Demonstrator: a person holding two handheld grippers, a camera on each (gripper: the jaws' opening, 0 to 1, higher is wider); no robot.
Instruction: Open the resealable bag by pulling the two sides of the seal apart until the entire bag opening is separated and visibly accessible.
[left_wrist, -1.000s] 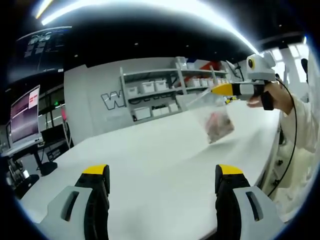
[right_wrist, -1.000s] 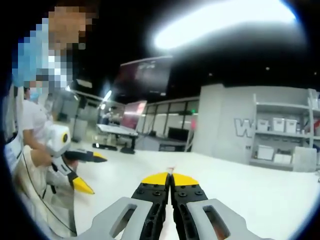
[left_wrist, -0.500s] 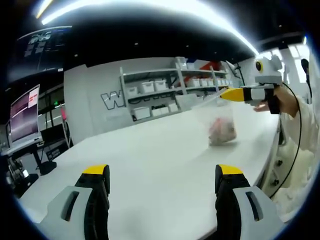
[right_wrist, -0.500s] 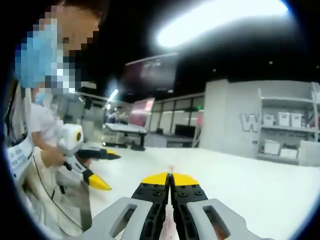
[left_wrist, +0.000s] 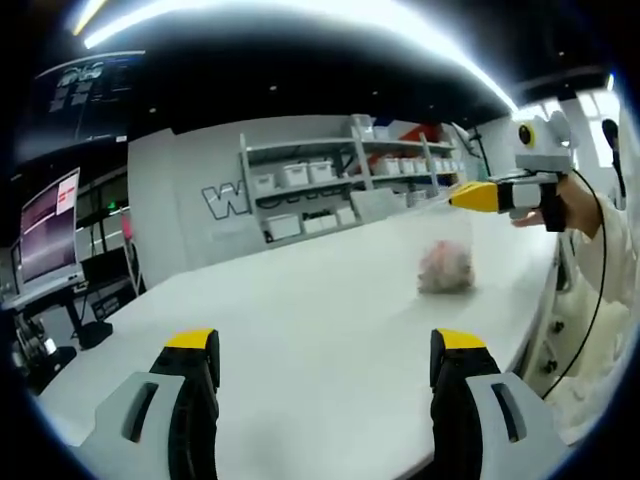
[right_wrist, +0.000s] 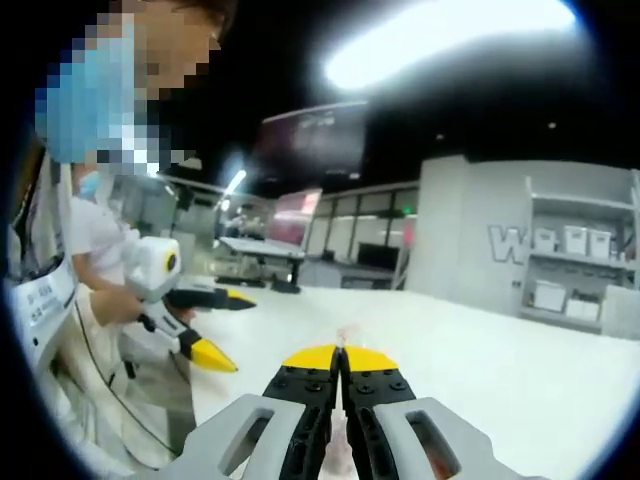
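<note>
Below the right hand-held gripper (left_wrist: 478, 196) hangs the bag (left_wrist: 440, 255).

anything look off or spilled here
Nothing spilled or damaged. The clear resealable bag hangs by its top edge from the shut right hand-held gripper, its bottom near the white table. The left hand-held gripper is open.

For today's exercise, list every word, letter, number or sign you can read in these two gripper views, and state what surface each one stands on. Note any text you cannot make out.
"W": a large white letter on the grey wall, left of the shelving unit; what follows it is hidden by the shelves.
"W": the same wall lettering in the right gripper view, the rest too blurred to read.
Monitor: coloured screen, text too small to read.
Overhead screen: writing too blurred to read.
</note>
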